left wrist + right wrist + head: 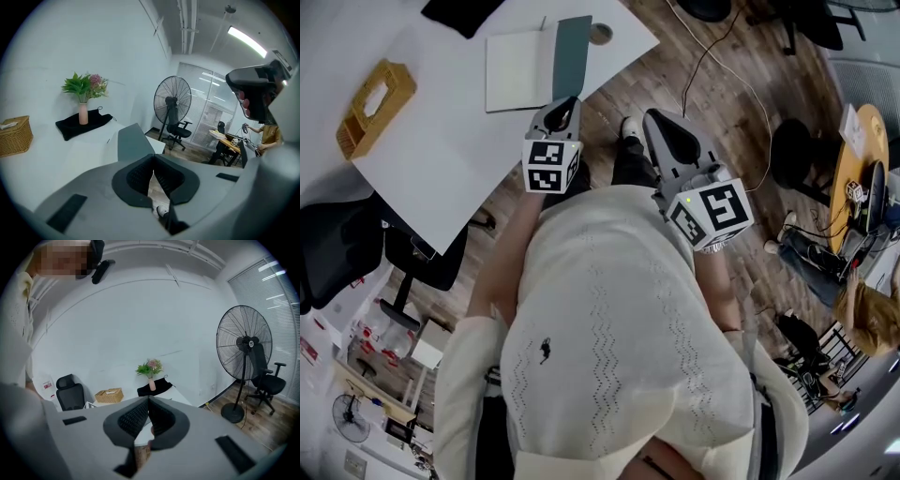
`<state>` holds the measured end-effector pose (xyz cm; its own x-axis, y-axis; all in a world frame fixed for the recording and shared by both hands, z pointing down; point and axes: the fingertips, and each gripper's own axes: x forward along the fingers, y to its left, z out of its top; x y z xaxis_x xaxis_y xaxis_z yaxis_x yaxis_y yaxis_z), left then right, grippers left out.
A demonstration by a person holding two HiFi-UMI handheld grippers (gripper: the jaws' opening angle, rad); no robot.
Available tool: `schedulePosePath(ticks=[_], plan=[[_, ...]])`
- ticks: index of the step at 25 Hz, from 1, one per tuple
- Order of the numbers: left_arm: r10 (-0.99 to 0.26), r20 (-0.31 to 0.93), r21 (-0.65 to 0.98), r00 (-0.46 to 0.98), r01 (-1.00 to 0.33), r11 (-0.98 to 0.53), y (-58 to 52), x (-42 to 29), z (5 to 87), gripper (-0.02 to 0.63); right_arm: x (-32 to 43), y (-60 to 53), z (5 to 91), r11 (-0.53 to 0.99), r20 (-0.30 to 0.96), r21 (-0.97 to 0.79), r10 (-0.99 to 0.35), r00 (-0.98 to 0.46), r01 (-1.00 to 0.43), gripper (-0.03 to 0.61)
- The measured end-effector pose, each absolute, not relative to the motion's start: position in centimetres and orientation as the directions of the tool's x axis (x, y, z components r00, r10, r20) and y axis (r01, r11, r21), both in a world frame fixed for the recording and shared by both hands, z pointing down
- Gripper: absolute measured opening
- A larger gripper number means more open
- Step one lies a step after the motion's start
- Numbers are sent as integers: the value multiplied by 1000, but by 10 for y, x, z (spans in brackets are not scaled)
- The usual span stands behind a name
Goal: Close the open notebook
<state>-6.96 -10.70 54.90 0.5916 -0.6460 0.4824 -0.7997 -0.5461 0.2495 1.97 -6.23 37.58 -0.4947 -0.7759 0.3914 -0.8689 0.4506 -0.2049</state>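
Open notebook [539, 64] lying flat by right corner of white table [431, 178]: pale matte page left, stiff slate-grey cover right. We are judging this as approach step, closing not yet begun. Left gripper [565, 106] hovering just beside notebook's near edge, jaws pressed together, gripping nothing. Right gripper [660, 127] hanging over wood floor, jaws likewise together, empty. Next move, we are thinking: tip under thin cover edge, fold over. Woven wicker basket [375, 105] well left.

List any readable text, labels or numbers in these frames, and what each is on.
No readable text anywhere.
left marker cube: black-and-white square pattern only, no letters.
right marker cube: pattern only, no letters.
notebook: open page looks blank.
boxes on the low shelf: red print, too small to read.
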Motion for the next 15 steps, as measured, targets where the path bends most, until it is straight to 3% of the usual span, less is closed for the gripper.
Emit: schedulePosePath(ticks=[15], plan=[[-674, 460, 201, 577, -808, -555, -110, -94, 537, 17, -4, -59, 375, 459, 384, -190, -779, -497, -868, 2]])
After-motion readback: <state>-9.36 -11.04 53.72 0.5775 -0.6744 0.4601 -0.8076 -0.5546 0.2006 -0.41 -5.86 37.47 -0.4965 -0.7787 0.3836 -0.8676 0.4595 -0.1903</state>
